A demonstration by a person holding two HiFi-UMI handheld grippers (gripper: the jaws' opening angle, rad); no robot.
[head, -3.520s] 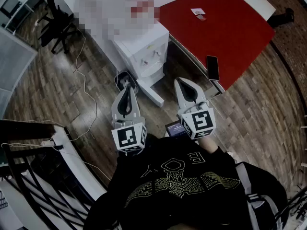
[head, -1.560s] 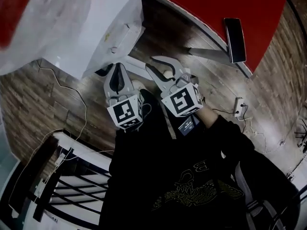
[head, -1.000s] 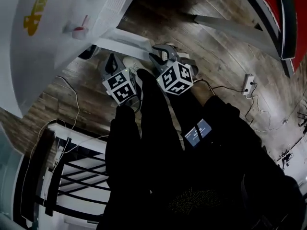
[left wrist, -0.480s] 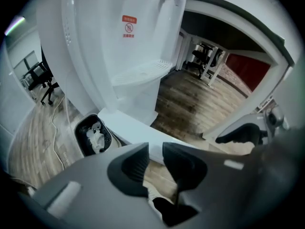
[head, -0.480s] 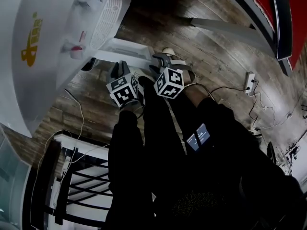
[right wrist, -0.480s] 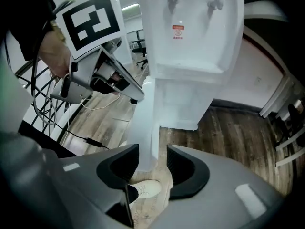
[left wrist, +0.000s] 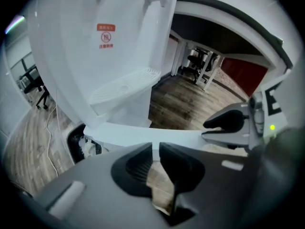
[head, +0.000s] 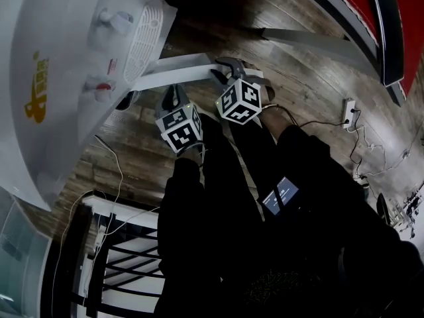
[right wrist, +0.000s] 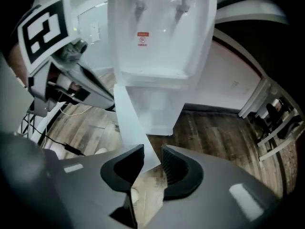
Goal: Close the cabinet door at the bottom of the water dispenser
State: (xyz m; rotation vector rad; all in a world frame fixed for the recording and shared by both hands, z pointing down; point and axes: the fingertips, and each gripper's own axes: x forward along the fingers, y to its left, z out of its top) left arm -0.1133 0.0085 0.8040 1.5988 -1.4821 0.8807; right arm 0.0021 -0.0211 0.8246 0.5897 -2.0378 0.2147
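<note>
There is one white water dispenser (head: 53, 65) here, with two taps (right wrist: 139, 0) over one slotted drip tray (head: 147, 35), and one cabinet door (head: 179, 68) at its foot. The person holds two tools, one in each hand. Off to the side, one dark phone (head: 386, 32) lies on the red desk (head: 412, 25) and one power strip (head: 349, 111) sits on the wooden floor (head: 311, 78). The door stands open, swung well out from the low cabinet. Seen from above, its long top edge runs from the dispenser's base out toward the person, and its free end points away from the machine. From the right gripper view it is almost edge-on, an upright white panel with the pale open compartment behind it. The right hand-held gripper (right wrist: 152, 151) has its jaws partly apart around the door's free edge; the panel lies against one jaw, and floor shows between it and the other, so it straddles the door rather than pinching it. The left hand-held gripper (left wrist: 155, 149) is closed down to a thin slit with nothing in it, its tips just at the door's face, nearer the hinge side.
</note>
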